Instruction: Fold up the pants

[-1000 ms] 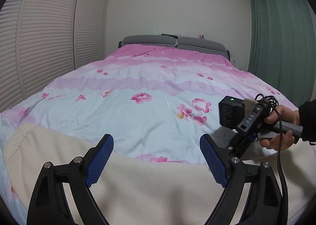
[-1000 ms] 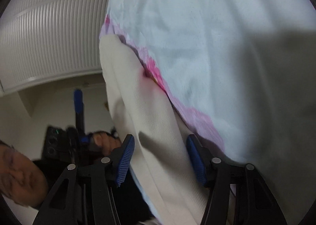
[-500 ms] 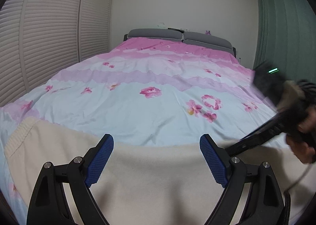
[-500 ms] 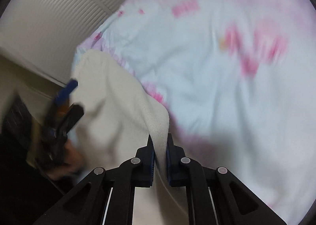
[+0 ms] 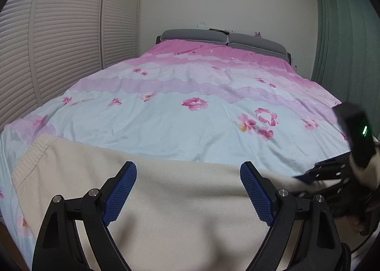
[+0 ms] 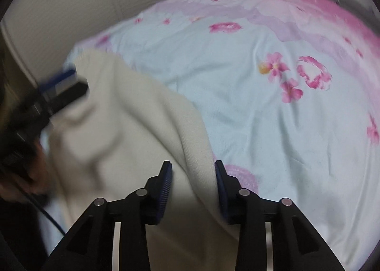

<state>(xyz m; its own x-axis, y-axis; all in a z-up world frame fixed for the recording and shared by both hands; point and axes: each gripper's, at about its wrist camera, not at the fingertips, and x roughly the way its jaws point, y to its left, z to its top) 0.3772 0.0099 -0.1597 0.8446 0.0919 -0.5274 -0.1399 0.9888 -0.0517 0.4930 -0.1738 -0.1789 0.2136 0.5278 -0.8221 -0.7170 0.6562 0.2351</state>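
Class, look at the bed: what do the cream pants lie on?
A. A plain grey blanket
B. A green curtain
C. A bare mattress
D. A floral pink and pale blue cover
D: the pants lie across the near end of the cover, printed with pink flowers on pale blue.

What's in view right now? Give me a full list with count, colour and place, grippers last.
pants: one pair, cream, spread across the near end of the bed, ribbed waistband at the left in the left wrist view
duvet: one, pale blue and pink with pink flowers, covering the bed
headboard: one, grey, at the far end against the wall
louvred doors: beige, along the left wall
curtain: one, green, on the right
left gripper: black with blue pads, jaws wide apart over the pants, nothing pinched
right gripper: black with blue pads, a fold of the pants between the pads; its jaws have just been opening
hand: one, blurred, holding the left gripper's handle
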